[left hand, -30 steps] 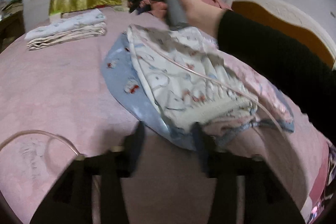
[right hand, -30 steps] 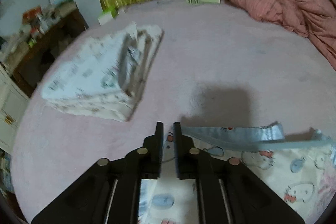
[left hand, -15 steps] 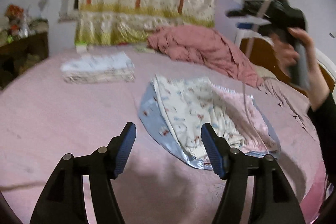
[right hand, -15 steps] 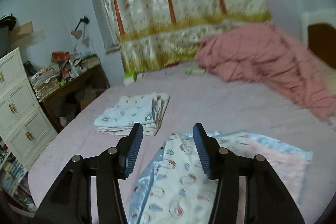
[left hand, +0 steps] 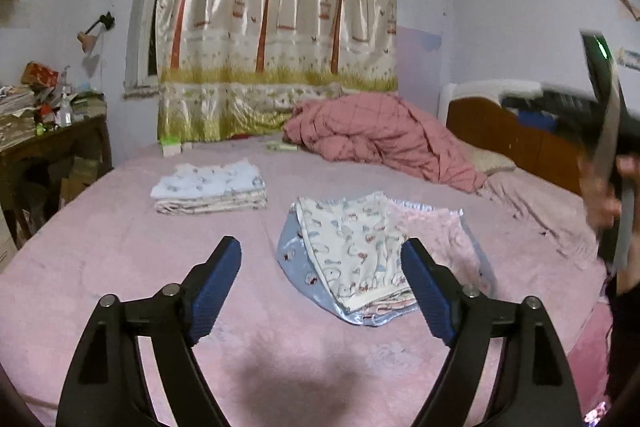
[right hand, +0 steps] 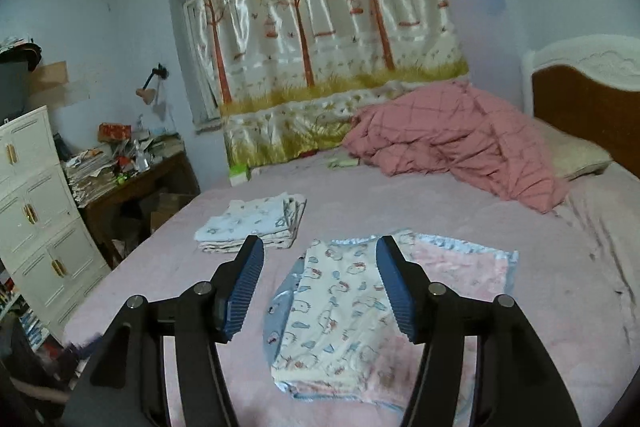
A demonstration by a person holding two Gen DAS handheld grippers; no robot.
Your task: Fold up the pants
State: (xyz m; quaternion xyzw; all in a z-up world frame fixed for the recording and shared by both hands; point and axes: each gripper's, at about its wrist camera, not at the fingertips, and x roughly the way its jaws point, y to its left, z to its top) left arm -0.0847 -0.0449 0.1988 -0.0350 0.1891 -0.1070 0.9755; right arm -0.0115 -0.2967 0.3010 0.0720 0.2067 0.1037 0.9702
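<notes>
The left gripper (left hand: pixel 321 269) hangs above the bed (left hand: pixel 100 255) with its jaws spread wide and nothing between them; its blue pads (left hand: pixel 216 283) touch no cloth. The right gripper (right hand: pixel 319 277) is likewise wide apart and empty, raised clear of the bedding.

The pants (left hand: pixel 352 247), white with a small cartoon print, lie just ahead of both grippers, between the fingers in each view and a little toward the right finger in the left one. They look folded into a narrow flat panel, resting on top of a blue piece (left hand: pixel 294 259) and a pink piece (left hand: pixel 436 231) of cloth. Farther ahead and to the left sits a stack of folded clothes (left hand: pixel 210 189); a rumpled pink quilt (left hand: pixel 380 139) lies well beyond.

Judging from this, the fold on the printed pants appears done, or nearly so: edges lie roughly even and neither gripper is working them. What may remain is moving them to the stack, and folding the blue and pink pieces underneath, if those are pants too; I cannot tell.
</notes>
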